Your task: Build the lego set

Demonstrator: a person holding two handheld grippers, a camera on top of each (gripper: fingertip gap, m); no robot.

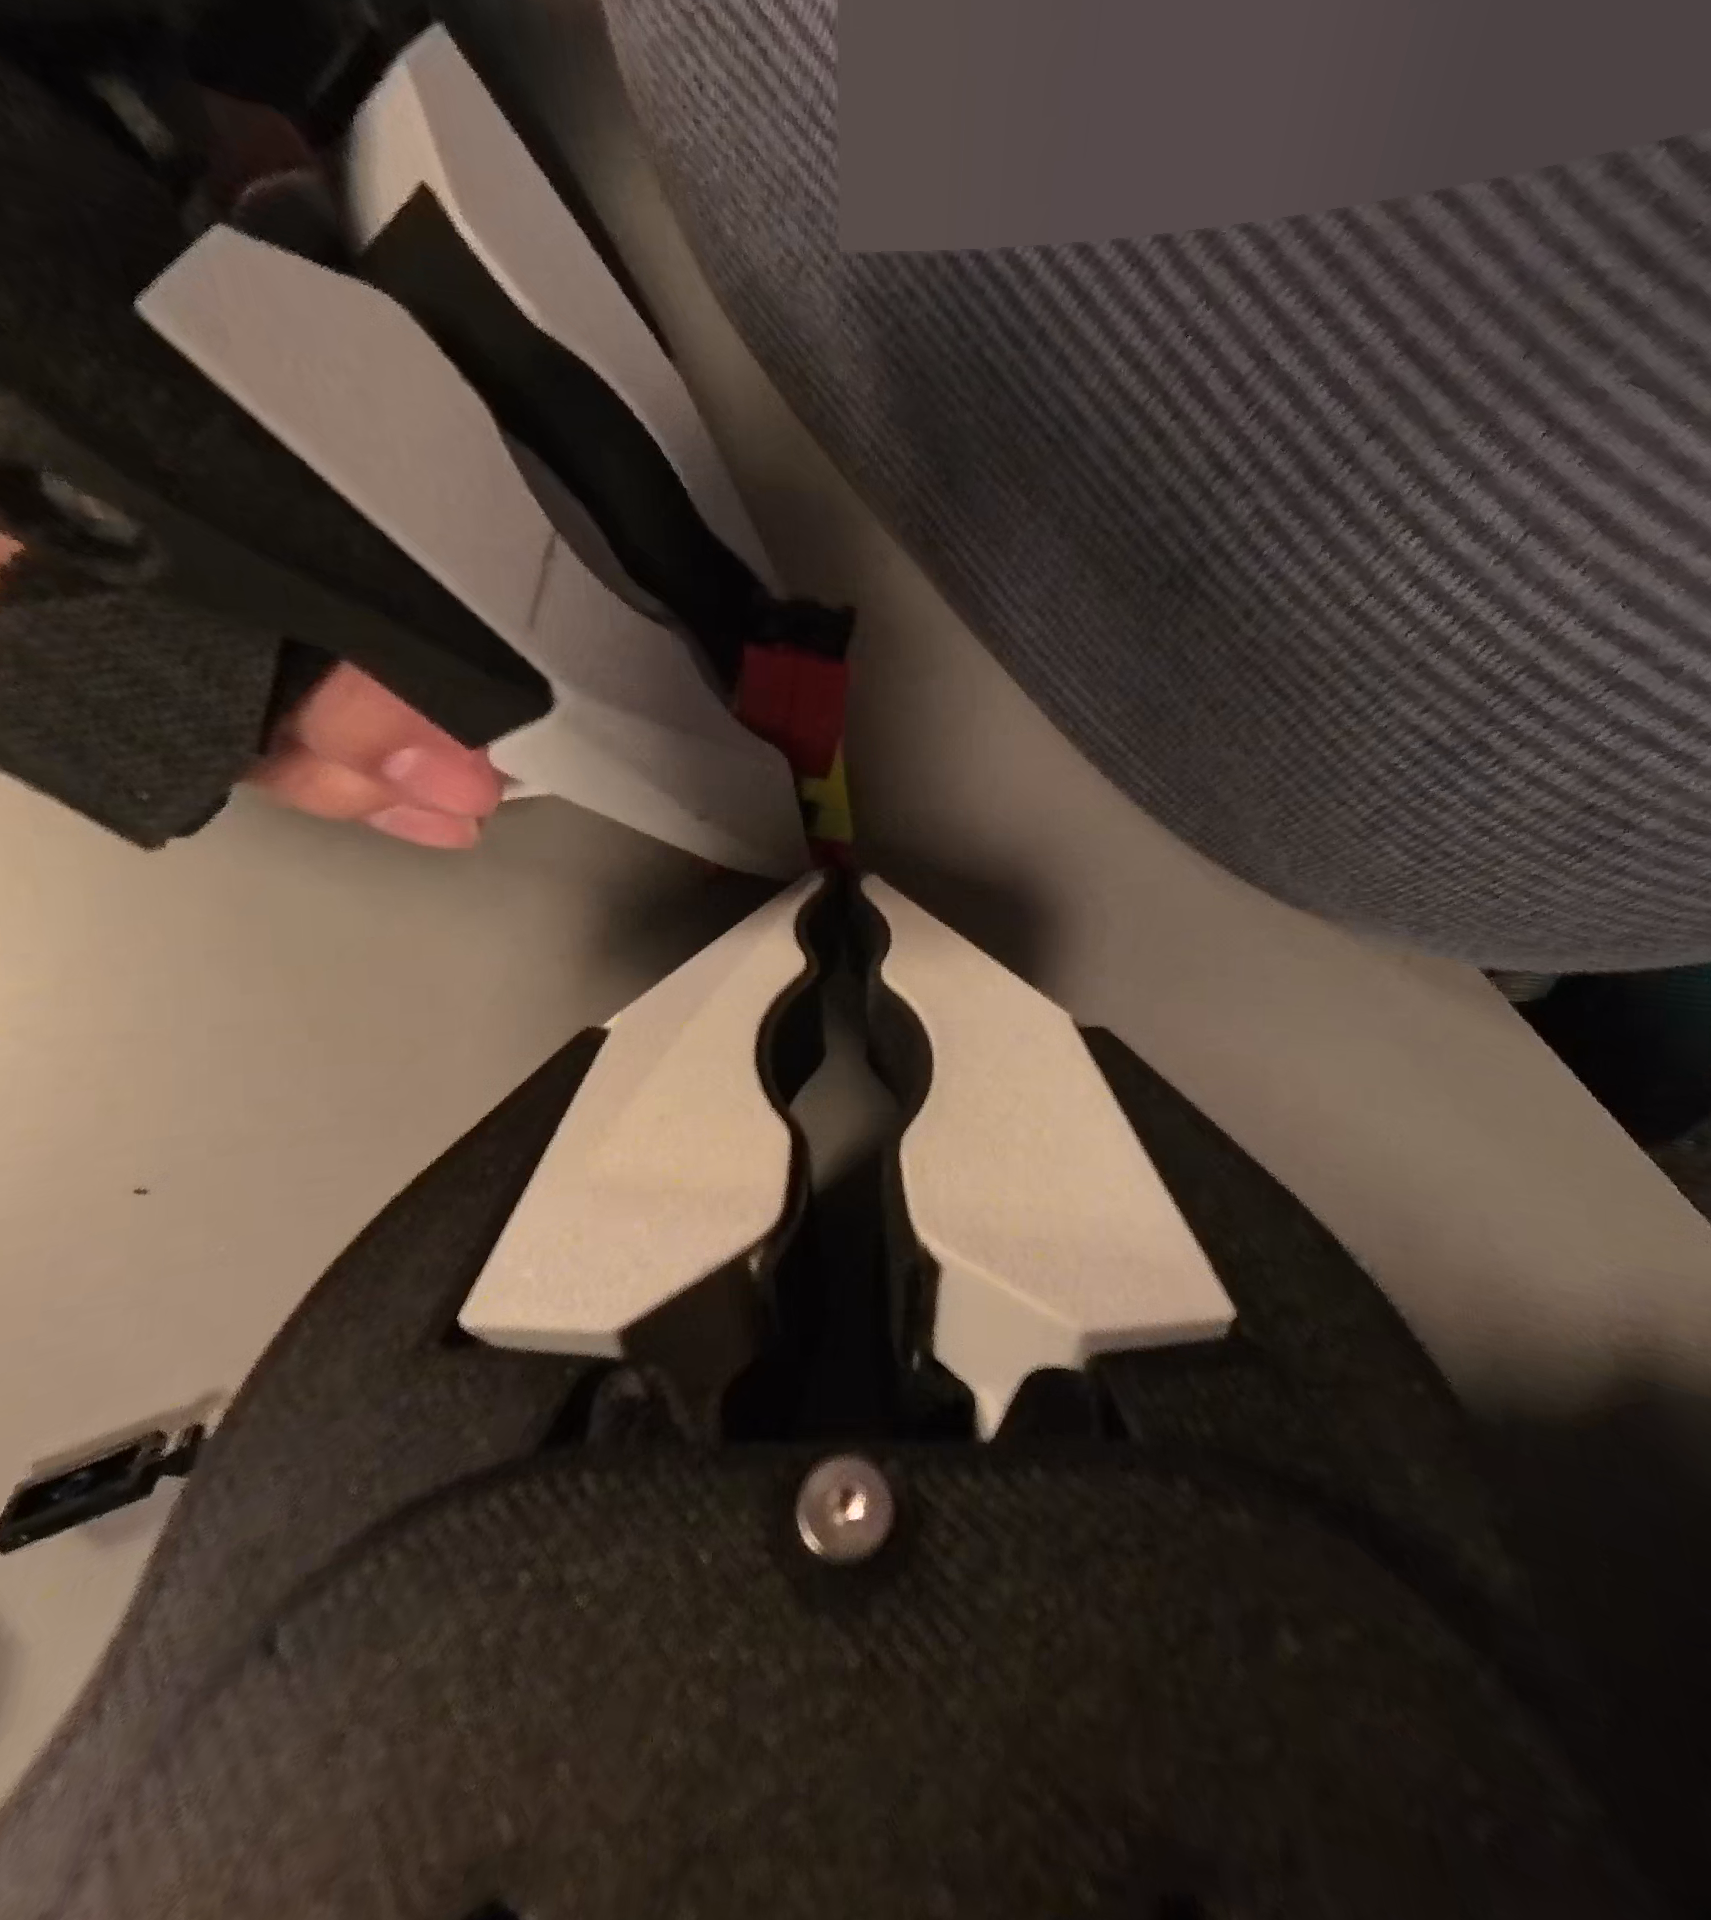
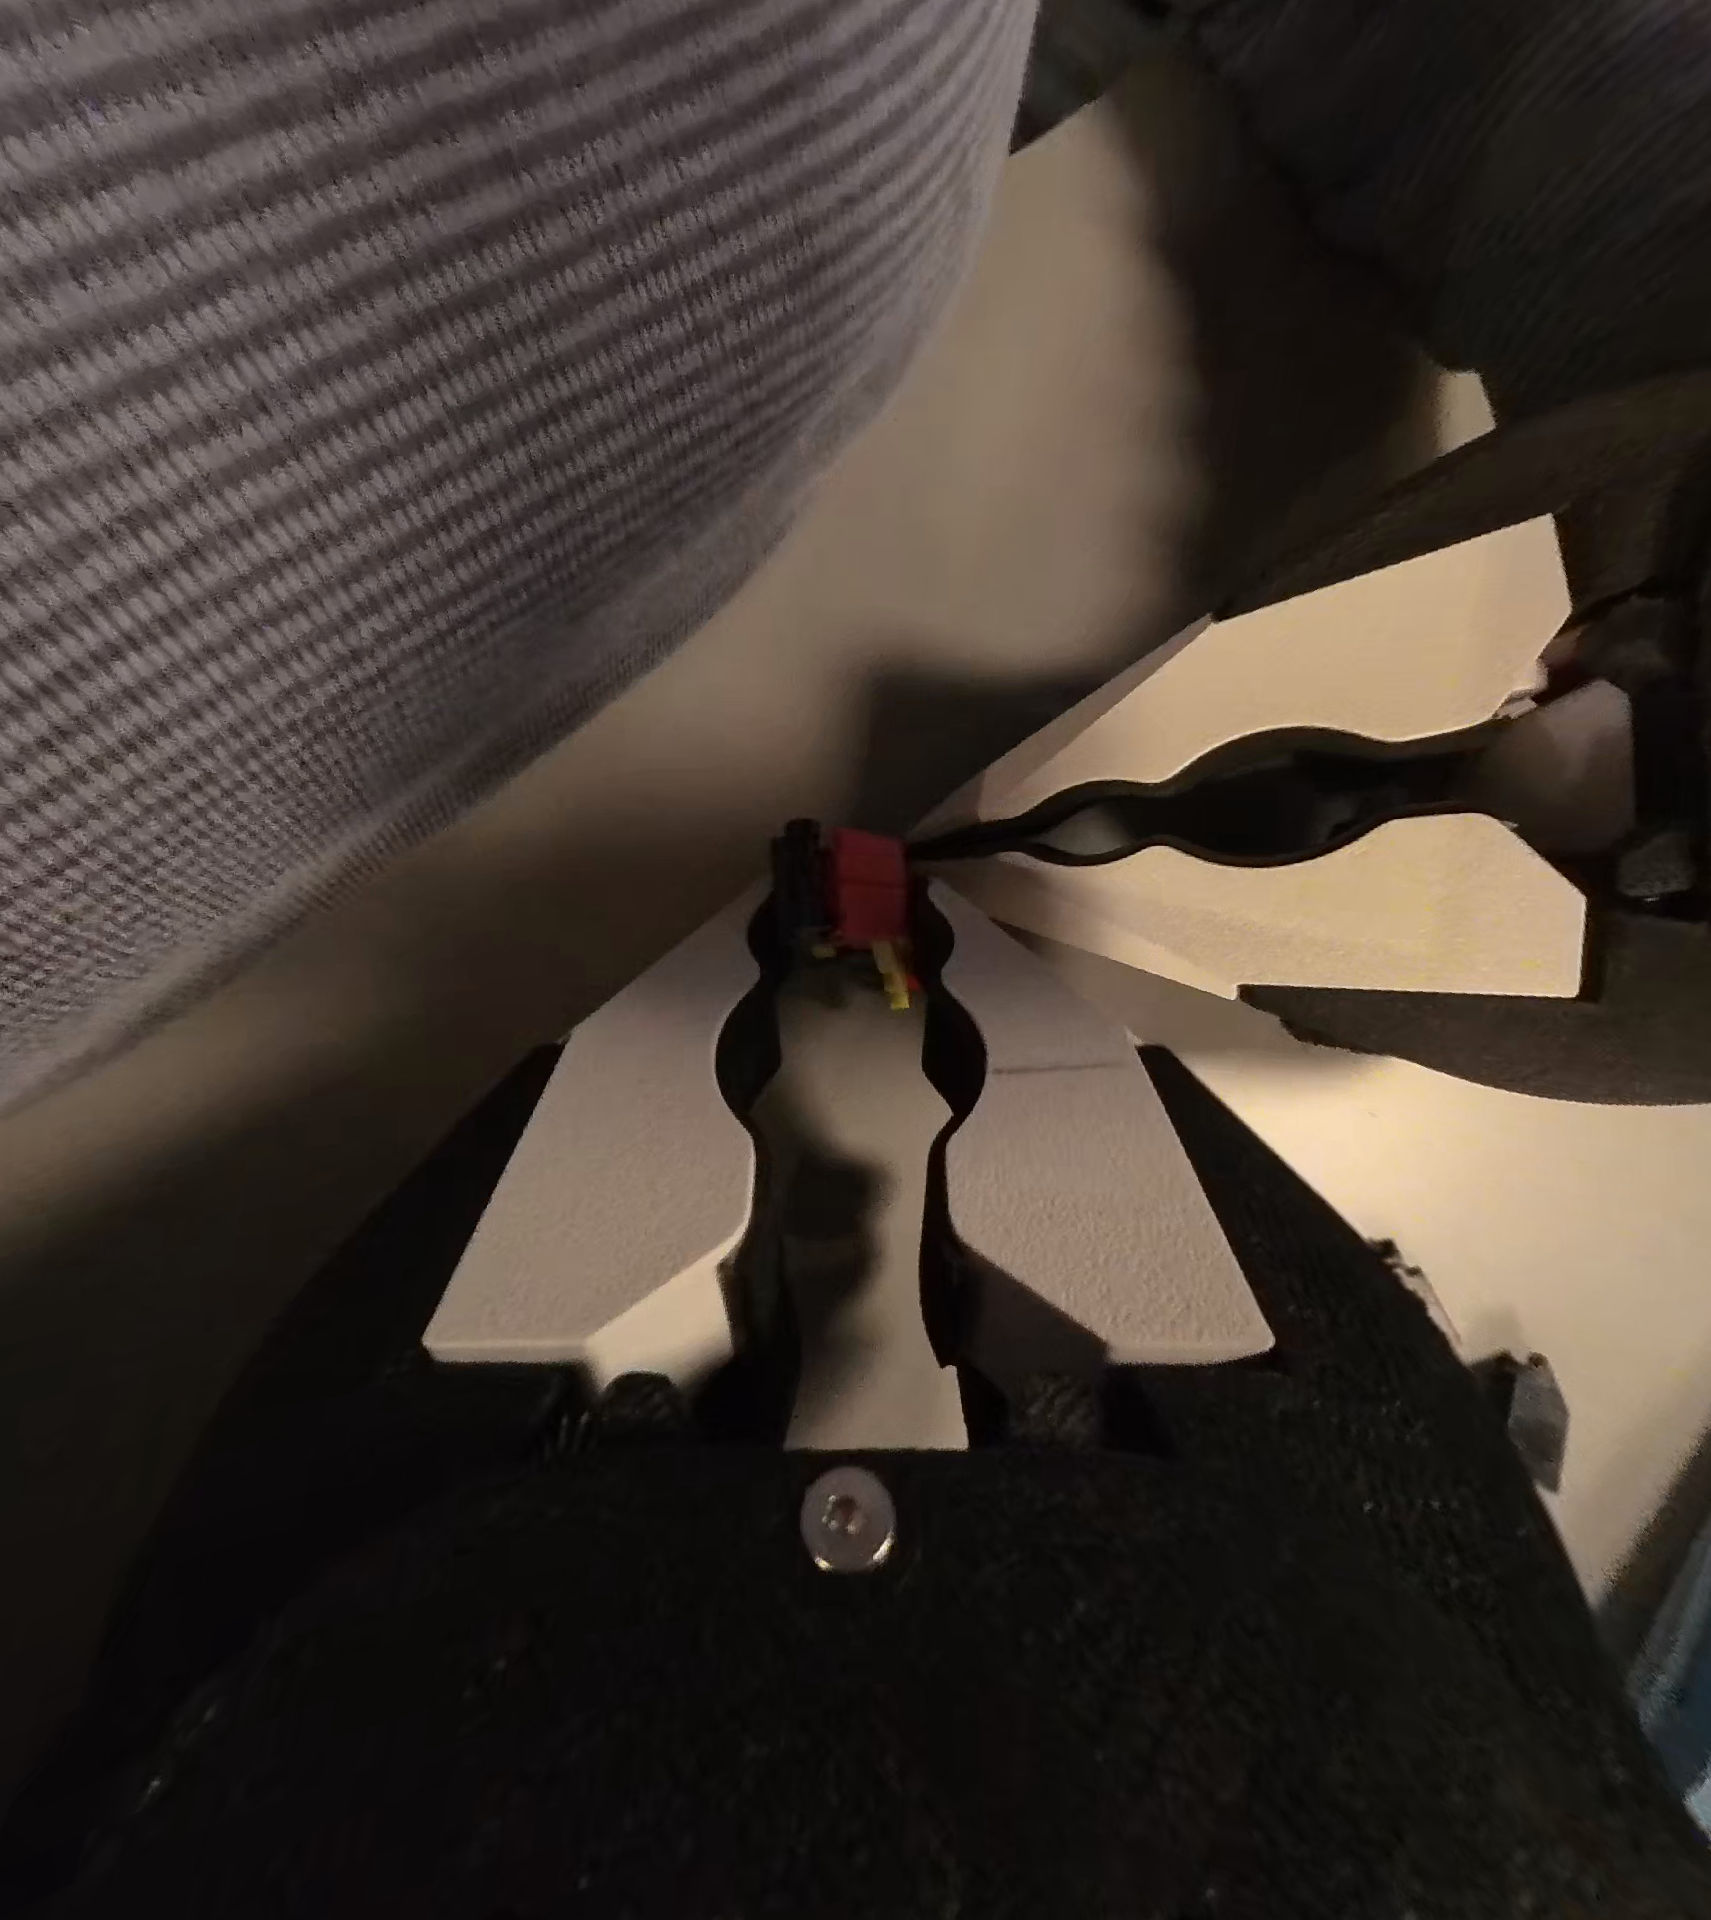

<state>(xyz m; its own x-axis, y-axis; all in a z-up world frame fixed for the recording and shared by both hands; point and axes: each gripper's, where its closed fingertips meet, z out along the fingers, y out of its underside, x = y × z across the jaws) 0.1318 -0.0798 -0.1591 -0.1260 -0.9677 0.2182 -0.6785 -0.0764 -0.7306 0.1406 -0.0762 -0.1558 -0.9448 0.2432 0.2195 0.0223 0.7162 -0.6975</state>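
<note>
Above the pale table, a small red, black and yellow lego assembly is clamped at the tips of the right gripper. The left gripper, its 2 fingers nearly together, possibly pinching a thin black piece, meets the assembly's side. It is judged light, rigid and easily pulled apart, best held by its flat sides.

We see a small lego assembly of red, black and yellow pieces held off the pale table, its red block at top, black part at nine o'clock, yellow bits at six o'clock.
</note>
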